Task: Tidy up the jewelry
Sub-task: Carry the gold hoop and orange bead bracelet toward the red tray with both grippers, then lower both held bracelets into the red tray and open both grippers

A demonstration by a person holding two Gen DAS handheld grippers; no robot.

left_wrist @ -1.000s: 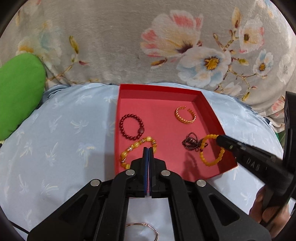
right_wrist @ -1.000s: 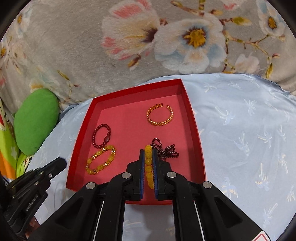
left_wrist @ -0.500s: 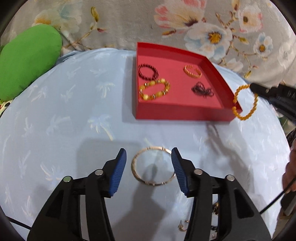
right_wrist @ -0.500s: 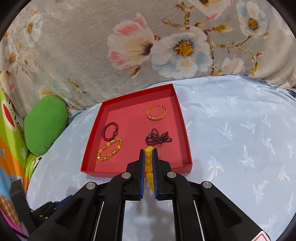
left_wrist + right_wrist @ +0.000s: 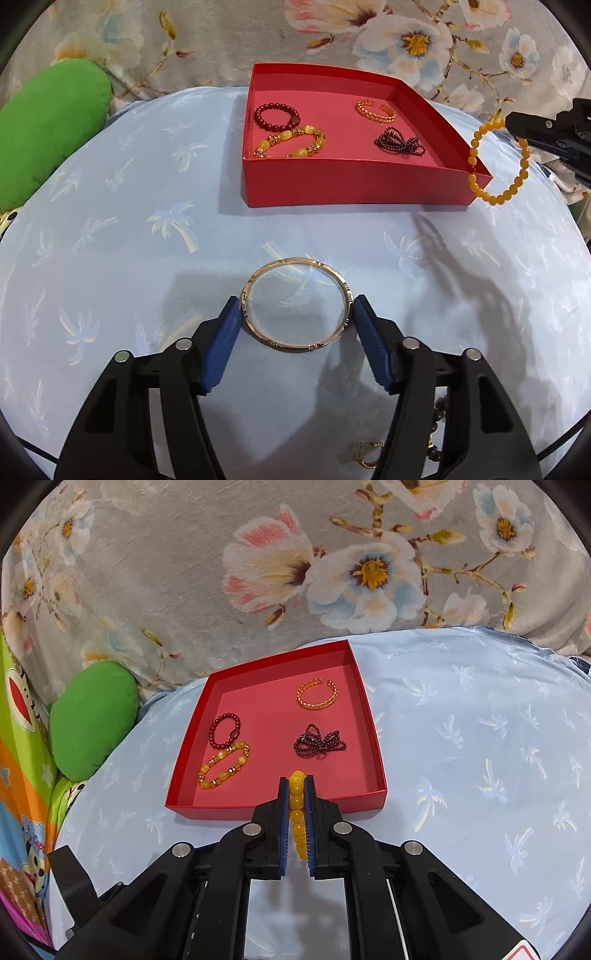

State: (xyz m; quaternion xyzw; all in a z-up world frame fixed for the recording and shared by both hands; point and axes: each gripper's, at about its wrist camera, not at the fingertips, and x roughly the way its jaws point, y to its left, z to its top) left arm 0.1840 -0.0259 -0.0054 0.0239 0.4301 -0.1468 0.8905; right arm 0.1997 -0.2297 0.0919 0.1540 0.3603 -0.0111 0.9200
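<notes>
A thin gold bangle [image 5: 295, 303] lies flat on the blue cloth. My left gripper [image 5: 295, 308] is open, one blue fingertip on each side of the bangle, at or near its rim. My right gripper [image 5: 296, 786] is shut on a yellow bead bracelet [image 5: 296, 808] and holds it in the air by the near right corner of the red tray [image 5: 354, 184]; the bracelet also shows hanging in the left wrist view [image 5: 496, 162]. The tray [image 5: 273, 806] holds a dark red bead bracelet [image 5: 277, 116], a yellow bead bracelet [image 5: 291, 142], a gold cuff [image 5: 375, 110] and a dark bead strand [image 5: 399, 142].
A green cushion [image 5: 48, 129] lies left of the tray. A floral blanket [image 5: 295, 572] rises behind it. More small jewelry [image 5: 369, 458] lies on the blue cloth under my left gripper. Colourful fabric [image 5: 22, 775] shows at the far left.
My left gripper pulled back from the tray, opened, and moved down around the gold bangle. My right gripper lifted the yellow bracelet out of the tray and drew back.
</notes>
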